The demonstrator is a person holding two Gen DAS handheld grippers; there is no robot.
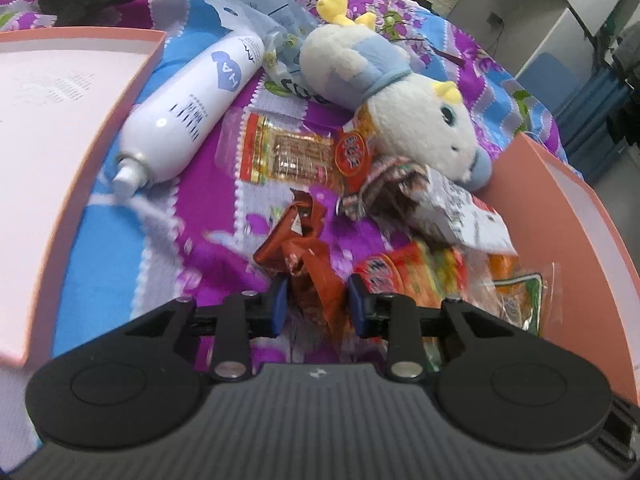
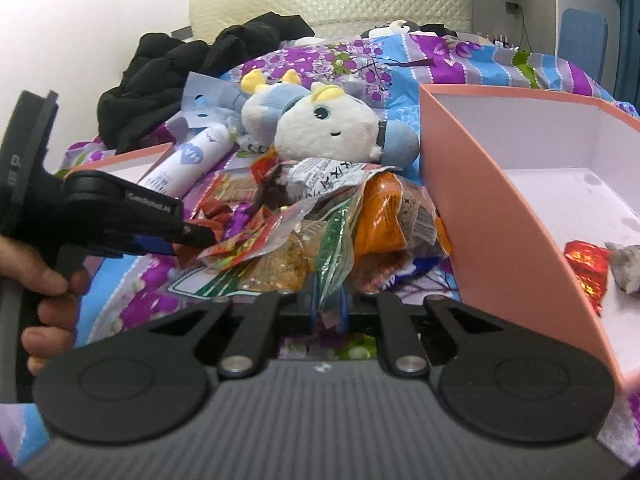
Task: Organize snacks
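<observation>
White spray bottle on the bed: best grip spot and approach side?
Grip the white spray bottle across the middle of its body, from above, jaws square to its length. It lies flat on the bedspread, nozzle toward the camera. The pink lid crowds one side and a blue bag the far end.

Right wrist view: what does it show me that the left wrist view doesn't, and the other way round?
Only the right wrist view shows the inside of the pink box, with a red wrapper on its floor, a black jacket behind the pile, and the left tongs from the side. Only the left wrist view shows those tongs straddling a brown packet, and the full lid. Both show the plush, white bottle and snack pile.
</observation>
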